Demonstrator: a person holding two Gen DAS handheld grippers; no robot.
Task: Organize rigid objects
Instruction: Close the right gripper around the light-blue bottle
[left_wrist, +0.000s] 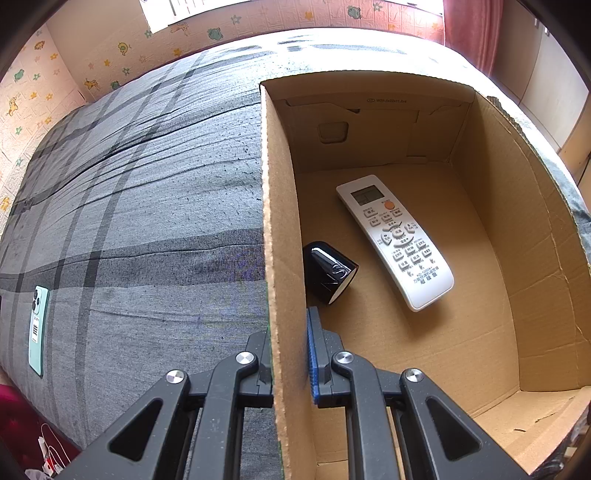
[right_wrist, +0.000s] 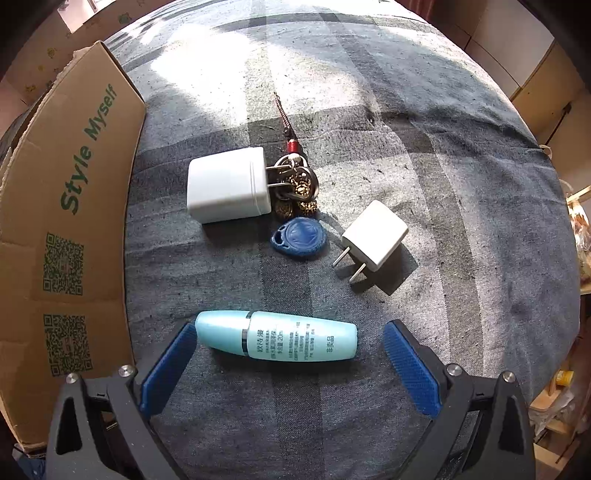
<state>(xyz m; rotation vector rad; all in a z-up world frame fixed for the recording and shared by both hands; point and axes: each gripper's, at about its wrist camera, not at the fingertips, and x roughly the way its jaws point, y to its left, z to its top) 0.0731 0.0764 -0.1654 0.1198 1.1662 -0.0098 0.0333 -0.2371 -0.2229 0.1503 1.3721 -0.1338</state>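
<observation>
My left gripper (left_wrist: 288, 332) is shut on the left wall of an open cardboard box (left_wrist: 280, 221), one finger outside and one inside. On the box floor lie a white remote control (left_wrist: 395, 240) and a small glossy black object (left_wrist: 328, 271). My right gripper (right_wrist: 290, 328) is open and points down at the bed. A light blue bottle (right_wrist: 295, 339) lies crosswise between its blue pads (right_wrist: 170, 365), and the pads do not touch it. Beyond the bottle are a large white charger (right_wrist: 227, 184), a small white charger (right_wrist: 375, 236), a blue key fob (right_wrist: 301, 238) and a keychain with gold charms (right_wrist: 299, 184).
Everything rests on a bed with a grey plaid cover (left_wrist: 147, 203). A teal phone (left_wrist: 38, 328) lies face down near the bed's left edge. In the right wrist view the box's printed outer wall (right_wrist: 74, 221) stands close to the left finger. A wall with patterned paper runs behind the bed.
</observation>
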